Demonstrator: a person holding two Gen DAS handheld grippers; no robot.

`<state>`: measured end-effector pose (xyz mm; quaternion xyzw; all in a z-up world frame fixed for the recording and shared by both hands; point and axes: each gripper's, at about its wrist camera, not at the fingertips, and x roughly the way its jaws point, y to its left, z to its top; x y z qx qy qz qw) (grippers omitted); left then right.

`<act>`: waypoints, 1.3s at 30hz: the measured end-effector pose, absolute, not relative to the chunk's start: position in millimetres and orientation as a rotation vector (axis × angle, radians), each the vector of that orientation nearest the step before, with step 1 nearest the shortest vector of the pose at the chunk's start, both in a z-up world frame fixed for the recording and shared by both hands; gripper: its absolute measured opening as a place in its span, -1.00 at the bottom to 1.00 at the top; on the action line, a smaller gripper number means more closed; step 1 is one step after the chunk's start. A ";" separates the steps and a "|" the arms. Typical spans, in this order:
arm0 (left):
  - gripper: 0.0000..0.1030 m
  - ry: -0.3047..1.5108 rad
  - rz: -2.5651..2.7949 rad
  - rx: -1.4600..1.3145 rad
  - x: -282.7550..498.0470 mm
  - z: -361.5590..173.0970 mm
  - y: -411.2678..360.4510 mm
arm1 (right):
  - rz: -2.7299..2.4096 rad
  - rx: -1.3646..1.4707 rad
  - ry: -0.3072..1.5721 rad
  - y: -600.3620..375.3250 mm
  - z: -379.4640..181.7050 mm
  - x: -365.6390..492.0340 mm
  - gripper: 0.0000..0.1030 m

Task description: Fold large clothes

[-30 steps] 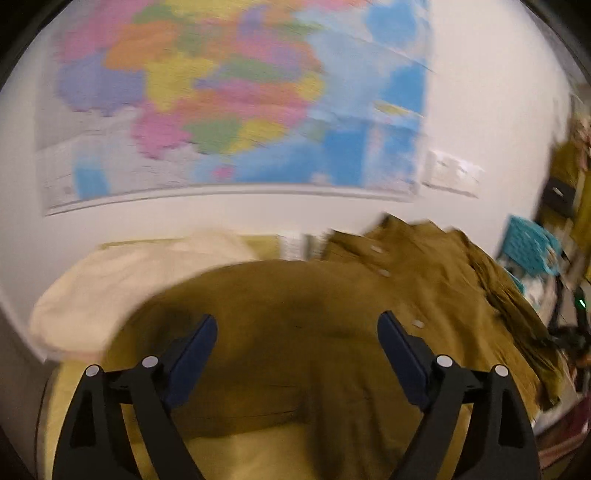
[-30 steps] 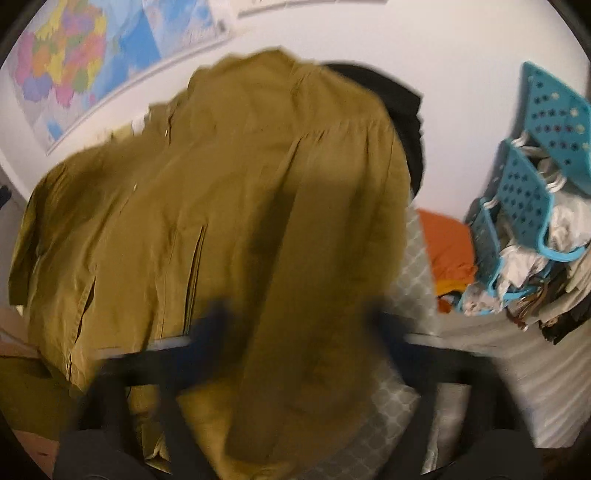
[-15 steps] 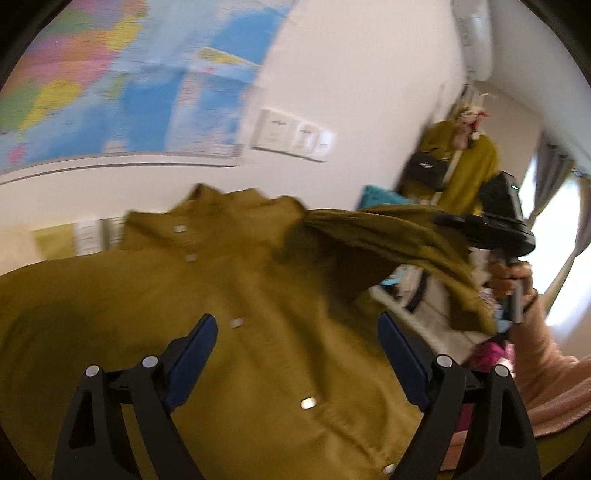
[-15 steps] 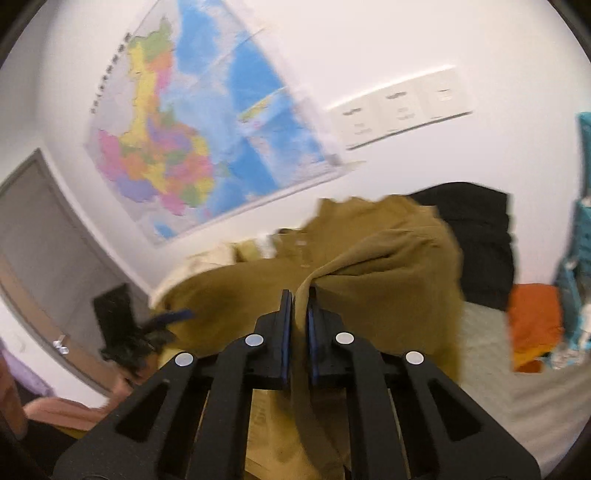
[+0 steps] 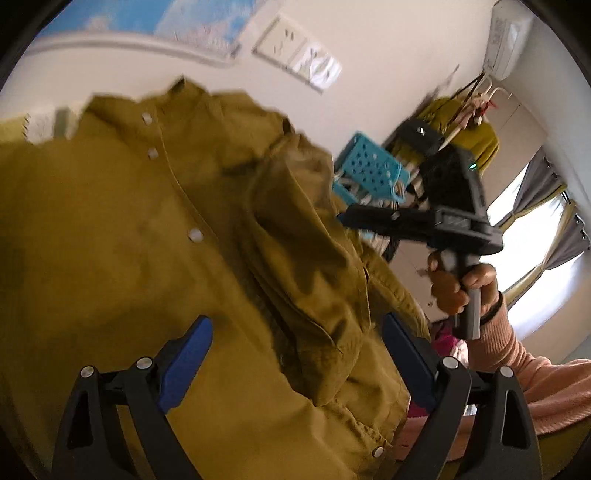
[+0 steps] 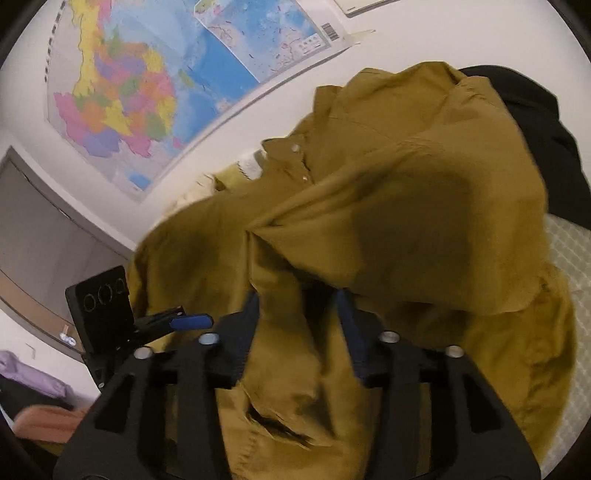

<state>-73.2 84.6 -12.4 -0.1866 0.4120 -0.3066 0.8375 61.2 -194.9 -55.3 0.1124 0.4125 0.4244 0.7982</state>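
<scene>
My right gripper (image 6: pixel 299 306) has just been opening; its jaws stand apart with a fold of the mustard shirt (image 6: pixel 399 221) loose between them. My left gripper (image 5: pixel 295 354) gapes wide above the shirt, gripping nothing.

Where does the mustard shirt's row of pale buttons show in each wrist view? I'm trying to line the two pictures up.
Left wrist view: the buttons run down the shirt at left of centre, from the collar toward the lower right.
Right wrist view: the buttons sit small, above centre, near the collar; the shirt fills the middle and right.
Shared landmark: the wall map, upper left in both.
</scene>
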 end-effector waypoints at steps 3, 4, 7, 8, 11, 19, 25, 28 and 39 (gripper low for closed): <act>0.74 0.941 -0.702 -0.397 -58.1 -26.4 60.2 | 0.881 0.260 0.842 -219.0 -55.0 56.4 0.26; 0.74 0.955 -0.709 -0.384 -54.9 -28.6 51.9 | 0.874 0.288 0.848 -227.6 -58.9 56.9 0.26; 0.38 0.996 -0.707 -0.296 -45.2 -36.1 23.8 | 0.831 0.343 0.879 -235.0 -76.8 68.7 0.26; -0.34 1.020 -0.704 -0.240 -42.8 -37.6 14.4 | 0.821 0.362 0.895 -238.4 -84.4 71.9 0.26; -0.70 1.041 -0.707 -0.224 -39.0 -31.2 17.2 | 0.831 0.464 0.933 -242.9 -102.6 84.8 0.25; -0.73 0.880 -0.487 0.005 -47.3 45.4 104.3 | 0.778 0.653 0.935 -256.6 -124.7 122.0 0.09; -0.39 0.960 -0.297 -0.011 -18.6 35.2 160.6 | 0.756 0.660 0.892 -267.8 -125.2 131.5 -0.84; -0.07 1.028 -0.231 -0.045 -7.5 8.6 170.2 | 0.720 0.609 0.925 -267.9 -128.8 132.3 -0.83; -0.18 0.994 -0.266 -0.027 -9.3 -7.7 167.8 | 0.728 0.140 0.709 -227.8 -49.8 71.1 -0.10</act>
